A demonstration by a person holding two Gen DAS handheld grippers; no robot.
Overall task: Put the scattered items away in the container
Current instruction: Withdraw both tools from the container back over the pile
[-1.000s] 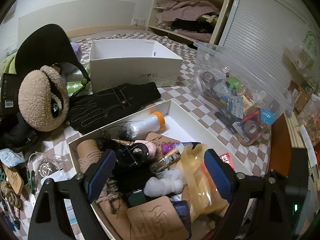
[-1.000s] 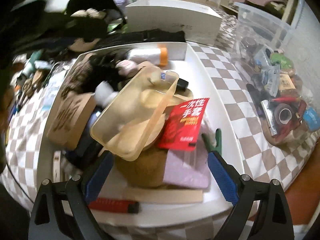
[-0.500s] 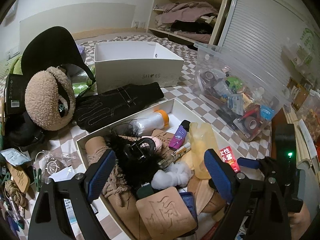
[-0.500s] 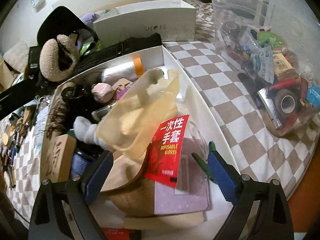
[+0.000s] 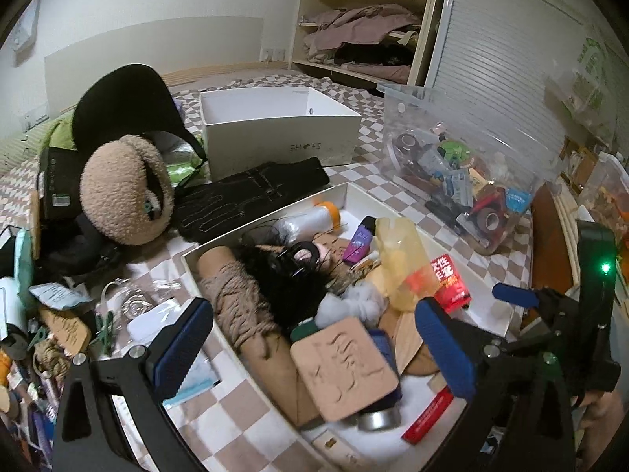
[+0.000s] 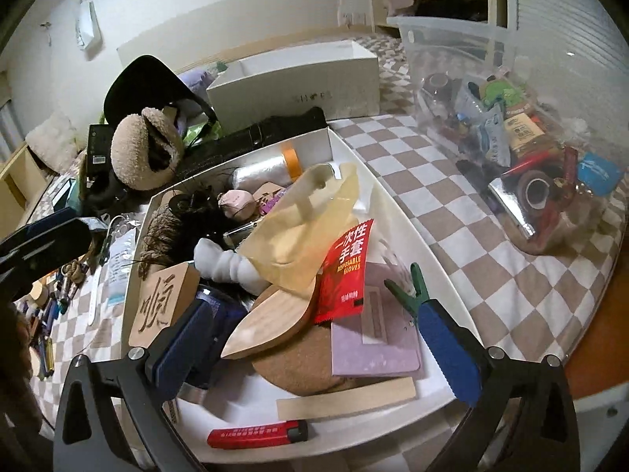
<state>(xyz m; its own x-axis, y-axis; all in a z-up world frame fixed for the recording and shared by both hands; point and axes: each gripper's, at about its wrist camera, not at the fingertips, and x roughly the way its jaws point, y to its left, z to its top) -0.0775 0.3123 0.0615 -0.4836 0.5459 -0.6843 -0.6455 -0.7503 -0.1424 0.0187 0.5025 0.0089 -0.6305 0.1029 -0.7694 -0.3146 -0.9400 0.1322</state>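
A shallow white box [image 5: 255, 222] [image 6: 397, 204] on the checkered cloth holds a pile: a yellow see-through tray [image 5: 401, 259] [image 6: 306, 220], a red glove packet [image 5: 448, 279] [image 6: 346, 271], a carved wooden plaque [image 5: 342, 365] [image 6: 161, 306], rope and black fluff. My left gripper [image 5: 314, 338] hovers over the box's near left edge, jaws opening and gripping nothing. My right gripper [image 6: 314, 334] hangs over the box's near end, jaws opening too, and nothing is pressed between its pads. Loose items, among them a green clip [image 5: 105, 330], lie on the cloth left of the box.
A beige fluffy hat [image 5: 125, 192], black gloves [image 5: 251, 192] and a black cap lie beyond the box. A white shoe box [image 5: 275, 133] stands behind them. A clear bin [image 5: 464, 181] full of tape and packets stands at the right. The other gripper [image 5: 515, 293] shows at the right edge.
Both views have drawn back from the box and both pairs of jaws stand a little wider. The yellow tray has tipped and settled on the pile. The right view has rolled.
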